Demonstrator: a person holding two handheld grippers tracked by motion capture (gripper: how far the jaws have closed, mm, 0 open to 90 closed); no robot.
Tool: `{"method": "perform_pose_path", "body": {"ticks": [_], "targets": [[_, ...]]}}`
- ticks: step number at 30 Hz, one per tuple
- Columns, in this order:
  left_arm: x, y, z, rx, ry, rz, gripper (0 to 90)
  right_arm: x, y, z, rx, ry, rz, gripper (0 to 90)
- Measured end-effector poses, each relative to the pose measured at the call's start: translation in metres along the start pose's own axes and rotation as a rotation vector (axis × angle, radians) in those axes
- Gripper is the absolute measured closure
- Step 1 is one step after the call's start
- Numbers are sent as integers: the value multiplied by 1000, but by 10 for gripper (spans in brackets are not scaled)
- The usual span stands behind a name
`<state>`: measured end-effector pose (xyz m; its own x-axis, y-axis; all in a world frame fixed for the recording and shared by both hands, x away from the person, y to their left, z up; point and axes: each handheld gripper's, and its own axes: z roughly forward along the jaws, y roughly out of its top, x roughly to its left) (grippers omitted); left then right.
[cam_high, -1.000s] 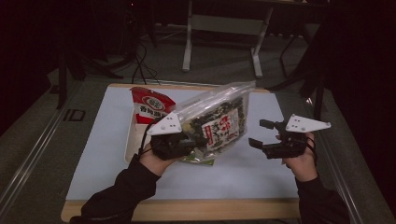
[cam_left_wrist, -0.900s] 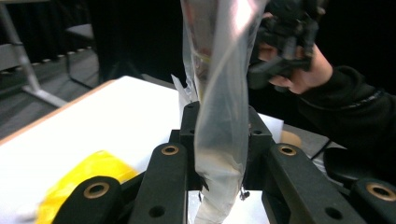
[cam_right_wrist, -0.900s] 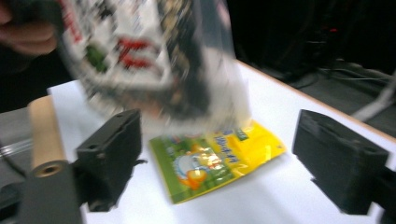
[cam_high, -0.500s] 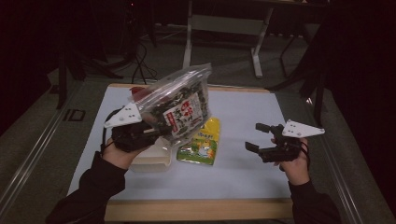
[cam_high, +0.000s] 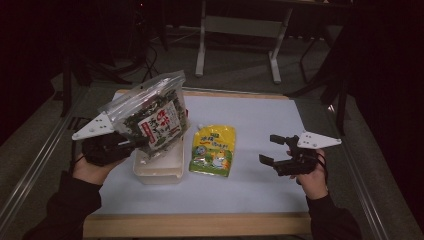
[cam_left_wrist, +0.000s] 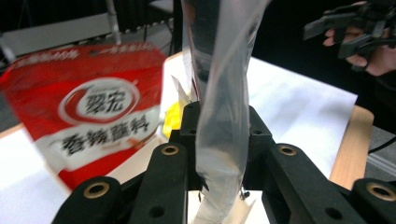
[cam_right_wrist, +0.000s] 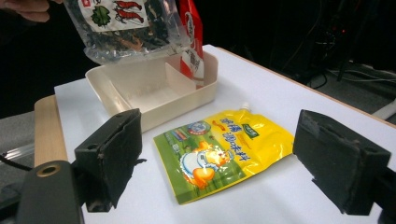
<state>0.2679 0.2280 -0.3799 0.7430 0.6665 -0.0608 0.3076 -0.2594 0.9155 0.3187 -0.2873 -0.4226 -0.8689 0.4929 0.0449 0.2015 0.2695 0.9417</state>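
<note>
my left claw (cam_high: 131, 144) is clamped on the clear bag (cam_high: 150, 116), bag sticking up above it, over the tray (cam_high: 156, 171). right claw (cam_high: 270, 150) apart, w/ nothing in it.

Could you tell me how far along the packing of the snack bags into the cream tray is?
Done: the red packet already stands in the cream tray. In hand: the left gripper is shut on the clear seaweed bag, held above the tray. Left: the yellow pouch lies on the white mat; the right gripper is open, holding nothing.
</note>
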Motion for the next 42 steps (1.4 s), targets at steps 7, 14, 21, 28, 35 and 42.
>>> {"method": "perform_pose_path", "body": {"ticks": [7, 14, 21, 28, 35, 42], "targets": [[14, -10, 1, 88, 10, -7, 776, 1, 2, -1, 5, 3, -6, 154], [21, -14, 18, 146, 13, -25, 776, 1, 2, 3, 15, 8, -6, 154], [24, -19, 36, 215, 20, -22, 776, 2, 3, 4, 17, 12, -16, 153], [30, -29, 46, 210, 31, -26, 776, 2, 1, 4, 23, 12, -14, 153], [34, -40, 48, 173, 33, -61, 776, 2, 0, 6, 27, 16, -13, 153], [42, -66, 54, 167, 23, -128, 775, 3, -2, 8, 35, 18, -13, 154]]}}
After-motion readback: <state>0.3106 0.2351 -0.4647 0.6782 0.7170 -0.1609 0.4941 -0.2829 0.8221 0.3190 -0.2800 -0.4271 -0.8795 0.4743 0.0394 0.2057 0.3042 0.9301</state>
